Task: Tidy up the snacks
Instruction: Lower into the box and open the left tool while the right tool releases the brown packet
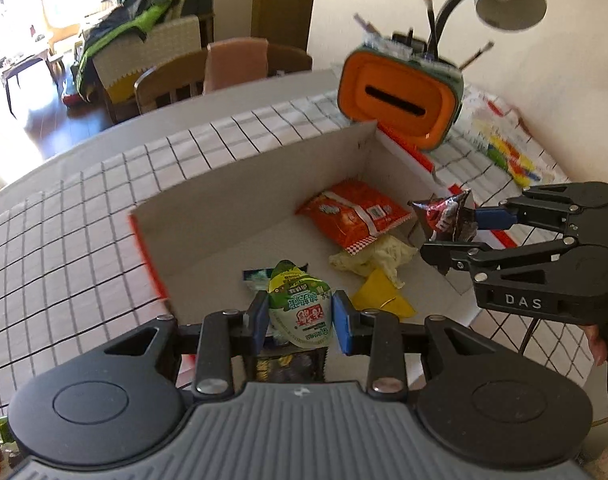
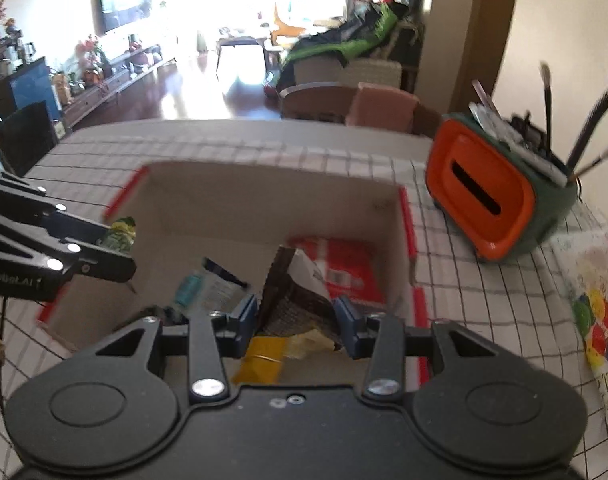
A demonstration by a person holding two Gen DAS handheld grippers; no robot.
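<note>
Landmark: the open cardboard box (image 1: 260, 196) sitting on the grid-patterned tablecloth (image 1: 64, 220).

Left gripper (image 1: 300, 314) is hovering over the box's near edge — blue pads clamping a green-and-white snack packet (image 1: 300, 304).

Inside the box: an orange snack bag (image 1: 353, 212) is lying toward the far corner, with a yellow wrapper (image 1: 381, 292) nearer.

Right gripper (image 2: 296, 316) is hanging over the box's right side — jaws pinching a dark crinkled snack packet (image 2: 292, 292).

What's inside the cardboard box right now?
Inside the cardboard box: an orange snack bag, a pale yellow crumpled wrapper, a yellow packet, and a teal packet. The grippers and their held snacks hide the near floor.
</note>
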